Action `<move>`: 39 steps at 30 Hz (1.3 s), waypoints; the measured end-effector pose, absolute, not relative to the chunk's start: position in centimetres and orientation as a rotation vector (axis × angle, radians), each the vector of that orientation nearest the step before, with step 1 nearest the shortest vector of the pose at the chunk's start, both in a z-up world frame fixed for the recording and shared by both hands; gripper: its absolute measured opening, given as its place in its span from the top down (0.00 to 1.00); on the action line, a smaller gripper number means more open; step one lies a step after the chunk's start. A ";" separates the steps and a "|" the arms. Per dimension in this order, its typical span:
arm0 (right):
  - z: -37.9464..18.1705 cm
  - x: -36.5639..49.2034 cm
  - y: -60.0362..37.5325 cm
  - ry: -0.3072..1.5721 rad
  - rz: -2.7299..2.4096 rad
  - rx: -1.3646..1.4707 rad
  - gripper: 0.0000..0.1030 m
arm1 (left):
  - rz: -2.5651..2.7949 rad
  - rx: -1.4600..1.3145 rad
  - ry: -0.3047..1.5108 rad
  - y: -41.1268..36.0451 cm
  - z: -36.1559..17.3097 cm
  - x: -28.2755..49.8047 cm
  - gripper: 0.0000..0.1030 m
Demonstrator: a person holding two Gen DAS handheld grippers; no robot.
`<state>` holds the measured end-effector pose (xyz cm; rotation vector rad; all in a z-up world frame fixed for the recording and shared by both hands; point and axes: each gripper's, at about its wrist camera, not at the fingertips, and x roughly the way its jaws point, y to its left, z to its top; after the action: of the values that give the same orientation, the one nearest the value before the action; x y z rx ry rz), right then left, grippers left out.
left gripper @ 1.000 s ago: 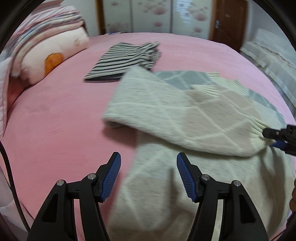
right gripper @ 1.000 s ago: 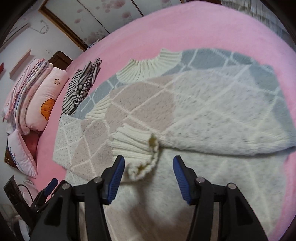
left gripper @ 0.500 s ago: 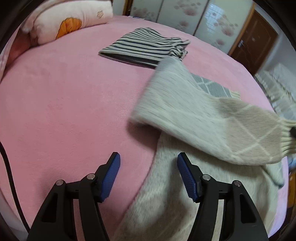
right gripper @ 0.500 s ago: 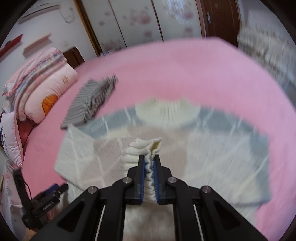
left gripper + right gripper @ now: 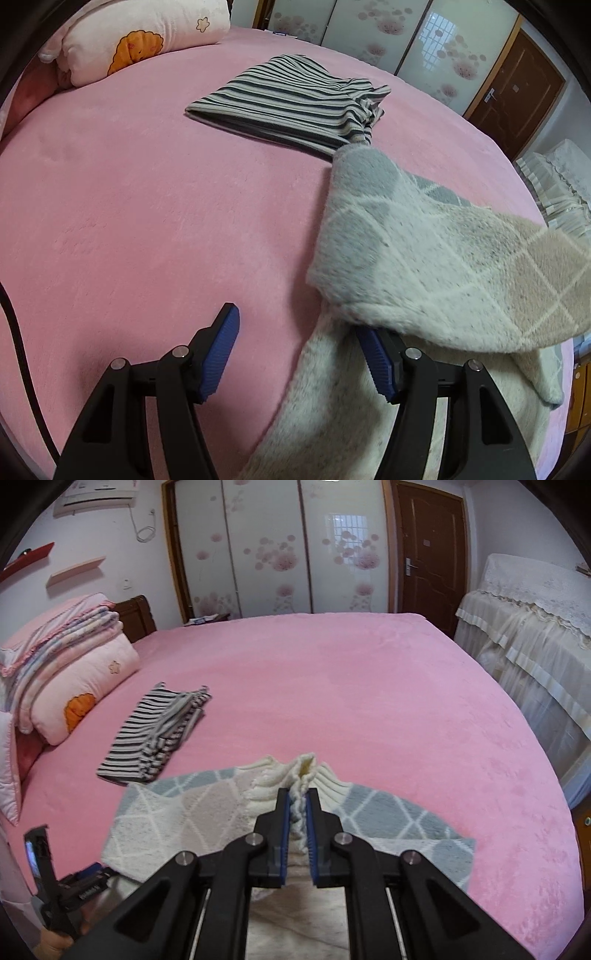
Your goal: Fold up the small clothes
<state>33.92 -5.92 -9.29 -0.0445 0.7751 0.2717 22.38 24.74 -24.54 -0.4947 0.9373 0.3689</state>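
A cream, beige and grey diamond-pattern sweater point(image 5: 436, 266) lies on the pink bed point(image 5: 147, 206). My right gripper point(image 5: 298, 808) is shut on the sweater's ribbed cream sleeve cuff point(image 5: 303, 775) and holds the sleeve raised across the body. In the left wrist view the lifted sleeve hangs over the right finger. My left gripper point(image 5: 299, 343) is open and empty at the sweater's left edge, low over the bed. It also shows at the lower left of the right wrist view point(image 5: 74, 882).
A folded striped garment point(image 5: 291, 99) lies beyond the sweater, also seen in the right wrist view point(image 5: 155, 734). Pillows and folded quilts point(image 5: 62, 672) are stacked at the left. A cloth-covered cabinet point(image 5: 532, 638) stands right of the bed. Wardrobe doors point(image 5: 273, 546) are behind.
My right gripper has closed on the sleeve cuff and lifted it up and across the sweater. My left gripper has shifted left toward the sweater's edge and stays open.
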 end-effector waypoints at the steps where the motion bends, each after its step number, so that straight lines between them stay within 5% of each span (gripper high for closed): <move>1: -9.7 34.2 -6.0 0.780 0.261 -0.047 0.92 | 0.369 -0.499 0.939 24.8 -24.5 22.5 0.38; 6: -12.1 36.4 -7.3 0.816 0.212 -0.052 0.92 | 0.377 -0.502 0.942 25.0 -24.6 23.1 0.40; 13: -16.3 39.1 -8.5 0.901 0.153 -0.051 0.92 | 0.373 -0.529 0.961 25.4 -24.9 23.2 0.59; 22: -20.6 40.8 -9.7 1.016 0.125 -0.048 0.92 | 0.361 -0.504 0.988 25.2 -25.1 23.4 0.67; 26: -20.6 40.4 -11.0 1.064 0.128 0.024 0.82 | 0.345 -0.517 1.005 25.3 -24.8 23.2 0.67; 28: -20.0 40.2 -12.3 1.070 0.146 0.102 0.65 | 0.333 -0.501 1.003 25.1 -24.3 23.0 0.67; 30: -19.1 39.6 -13.6 1.057 0.147 0.153 0.58 | 0.312 -0.482 1.012 25.0 -23.8 22.5 0.67; 39: -20.4 38.6 -14.2 1.127 0.188 0.214 0.58 | 0.261 -0.524 0.919 24.2 -20.0 22.3 0.67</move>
<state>38.63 -14.19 -20.35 0.2137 1.1273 0.1882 22.27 24.19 -19.96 -0.5236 0.9186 0.2611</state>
